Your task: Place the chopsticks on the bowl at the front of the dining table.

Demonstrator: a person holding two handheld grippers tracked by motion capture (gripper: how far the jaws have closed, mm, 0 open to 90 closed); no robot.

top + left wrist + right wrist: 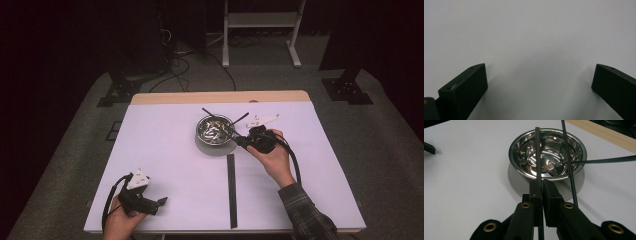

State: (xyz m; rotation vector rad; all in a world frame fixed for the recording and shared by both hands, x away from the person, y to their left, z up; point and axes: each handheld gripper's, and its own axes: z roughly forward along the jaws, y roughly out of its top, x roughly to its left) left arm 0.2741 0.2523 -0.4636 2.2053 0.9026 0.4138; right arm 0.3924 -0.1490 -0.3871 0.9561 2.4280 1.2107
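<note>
My right gripper [239, 140] sits just right of the steel bowl [215, 129], jaws pressed together on a thin black stick [538, 157]; in the right gripper view the stick runs from between the pads out over the bowl's middle to its far rim. A second black stick [569, 160] crosses the bowl beside it, slightly angled, near end passing the right of my jaws; can't tell if it's touching them. A third dark strip [604, 160] comes in from the right, tip ending inside the bowl. Bowl stands upright on a round grey mat [514, 181], centre of the white table [165, 155], slightly far. From the high view, stick ends poke out past the bowl's far-left and far-right rim.

Long black bar [231, 190] lies flat on the table, running from just near the mat toward the near edge.

My left gripper [162, 201] rests near-left on the table, well apart from the bowl, jaws spread wide, only bare table between them.

No brands, labels or readable writing anywhere
</note>
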